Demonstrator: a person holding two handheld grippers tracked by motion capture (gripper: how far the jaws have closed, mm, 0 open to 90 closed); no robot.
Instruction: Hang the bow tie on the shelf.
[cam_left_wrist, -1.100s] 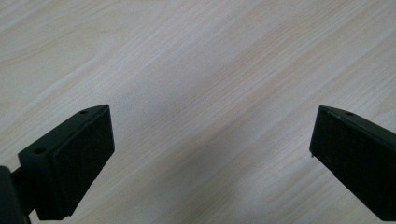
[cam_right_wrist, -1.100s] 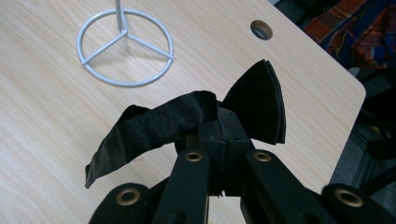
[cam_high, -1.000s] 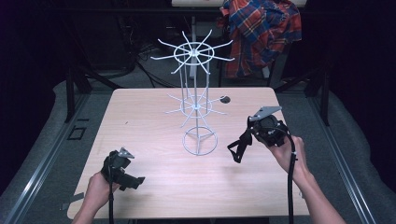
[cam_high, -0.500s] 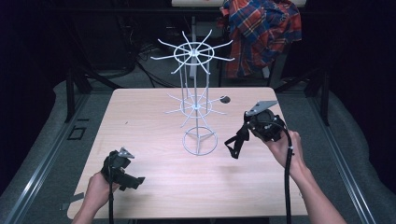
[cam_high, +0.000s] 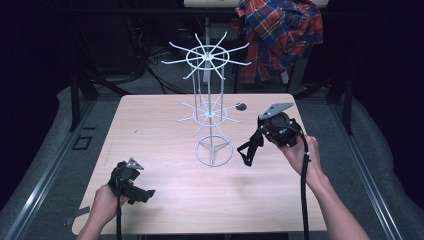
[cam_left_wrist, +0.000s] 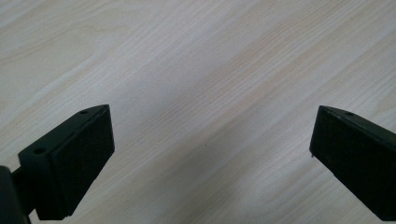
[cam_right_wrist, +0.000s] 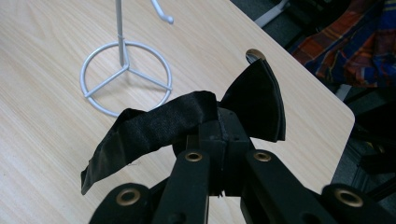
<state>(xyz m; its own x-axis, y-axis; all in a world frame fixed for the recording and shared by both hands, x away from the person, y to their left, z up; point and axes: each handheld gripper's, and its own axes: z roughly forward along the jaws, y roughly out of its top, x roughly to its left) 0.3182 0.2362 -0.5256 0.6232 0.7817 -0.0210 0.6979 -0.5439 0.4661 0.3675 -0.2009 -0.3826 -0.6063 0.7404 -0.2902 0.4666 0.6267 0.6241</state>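
Right gripper view: gripper (cam_right_wrist: 223, 135) clamping black bow tie (cam_right_wrist: 187, 123), apparently.

**Bright table, dark surroundings**

Overhead light falls evenly on the pale wooden table (cam_high: 165, 125), while the room beyond sinks to near black. Shadows are soft and faint. In the left gripper view the near black jaws look slightly blurred.

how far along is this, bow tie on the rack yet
Not yet. Done: the right gripper has the black bow tie clamped and lifted off the table, beside the white wire rack. In hand: carrying it near the rack's base. Left: probably hanging it on a hook; all look bare. The left gripper sits open, low over the table's near edge.
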